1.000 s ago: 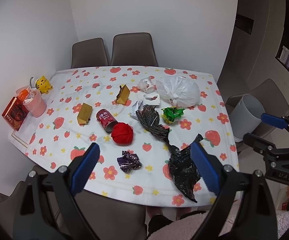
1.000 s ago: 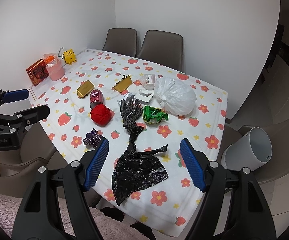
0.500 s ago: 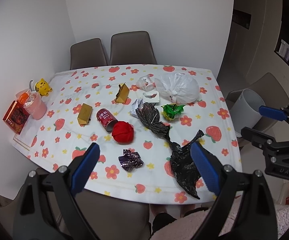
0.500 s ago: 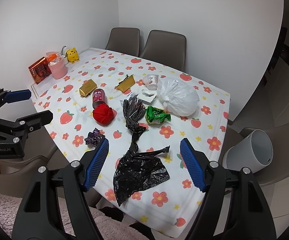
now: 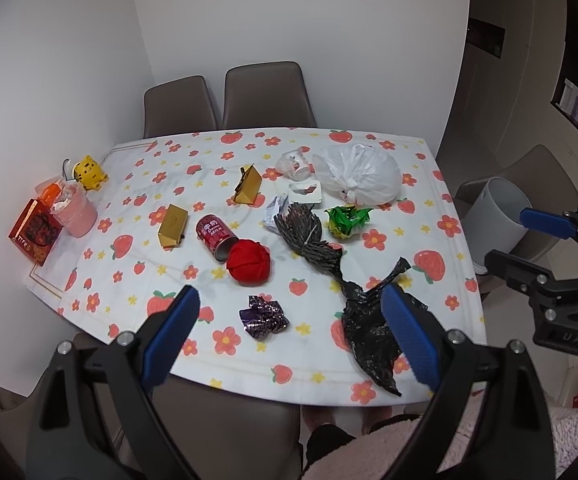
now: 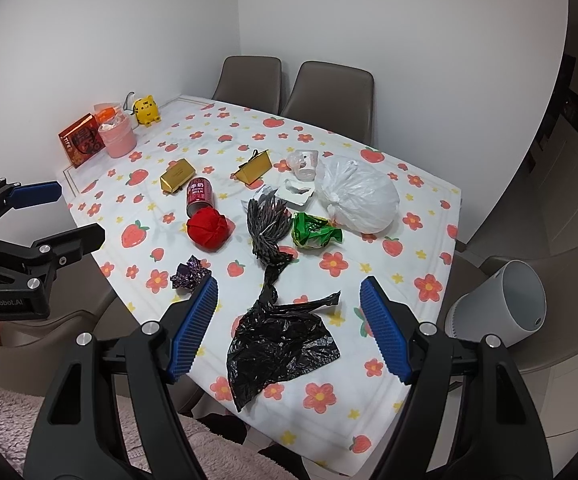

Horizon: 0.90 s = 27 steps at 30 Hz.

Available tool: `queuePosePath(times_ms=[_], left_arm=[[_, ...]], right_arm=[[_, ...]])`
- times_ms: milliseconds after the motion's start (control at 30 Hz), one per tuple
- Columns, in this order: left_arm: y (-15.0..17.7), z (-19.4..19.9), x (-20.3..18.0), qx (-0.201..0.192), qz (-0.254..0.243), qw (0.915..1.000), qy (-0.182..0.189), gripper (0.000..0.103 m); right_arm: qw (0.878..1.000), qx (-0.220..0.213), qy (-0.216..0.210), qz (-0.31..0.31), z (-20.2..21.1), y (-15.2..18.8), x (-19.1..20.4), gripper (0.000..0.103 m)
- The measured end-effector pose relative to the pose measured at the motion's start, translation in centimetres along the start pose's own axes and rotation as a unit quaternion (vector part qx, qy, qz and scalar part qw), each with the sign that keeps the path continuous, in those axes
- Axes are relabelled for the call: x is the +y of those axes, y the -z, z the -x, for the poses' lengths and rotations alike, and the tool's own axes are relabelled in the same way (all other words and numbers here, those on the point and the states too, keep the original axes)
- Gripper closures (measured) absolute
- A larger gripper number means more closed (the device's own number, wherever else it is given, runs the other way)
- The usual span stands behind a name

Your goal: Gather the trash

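Left gripper [image 5: 289,330] and right gripper [image 6: 289,320] hang above the near edge of the table [image 5: 217,184], both with jaws spread wide and empty. Landmark: the red ball [image 5: 248,261] near the table's middle. Touching its far-left side lies a red drink can [image 5: 215,235] on its side. Just nearer than the ball sits a crumpled purple wrapper [image 5: 264,316]. To its right lies a black plastic bag [image 6: 281,340]; farther right, a green wrapper [image 5: 347,220]. A white plastic bag [image 5: 359,180] sits beyond that. A white bin [image 6: 497,306] stands off the table's right edge.
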<state>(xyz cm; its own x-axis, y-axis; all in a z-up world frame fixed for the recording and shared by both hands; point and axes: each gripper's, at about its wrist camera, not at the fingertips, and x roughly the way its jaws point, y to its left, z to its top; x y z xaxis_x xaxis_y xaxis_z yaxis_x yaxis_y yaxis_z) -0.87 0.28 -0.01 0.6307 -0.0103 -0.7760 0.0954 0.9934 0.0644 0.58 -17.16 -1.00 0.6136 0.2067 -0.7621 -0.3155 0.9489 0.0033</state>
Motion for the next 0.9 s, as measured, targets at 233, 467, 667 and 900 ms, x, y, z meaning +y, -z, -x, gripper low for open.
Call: queuePosePath(times_ms=[233,467,667,900], left_arm=[[0.3,0.2,0.3,0.000,0.000,1.0000,0.001,0.011],[1.3,0.5,1.2,0.003,0.009,0.9999,0.008,0.011],[1.6,-0.1,1.6,0.006,0.022,0.9997,0.006,0.011],[2.6,-2.6,1.8,0.017,0.021,0.9996,-0.011,0.011]], right_arm=[[1.000,0.000,0.000,0.000,0.0,0.1,0.1,0.032],[1.000,0.000,0.001,0.000,0.0,0.1,0.0,0.032],[1.000,0.003,0.001,0.001,-0.4,0.7,0.6,0.032],[1.000,0.014,0.002,0.006,-2.5,1.6,1.0,0.032]])
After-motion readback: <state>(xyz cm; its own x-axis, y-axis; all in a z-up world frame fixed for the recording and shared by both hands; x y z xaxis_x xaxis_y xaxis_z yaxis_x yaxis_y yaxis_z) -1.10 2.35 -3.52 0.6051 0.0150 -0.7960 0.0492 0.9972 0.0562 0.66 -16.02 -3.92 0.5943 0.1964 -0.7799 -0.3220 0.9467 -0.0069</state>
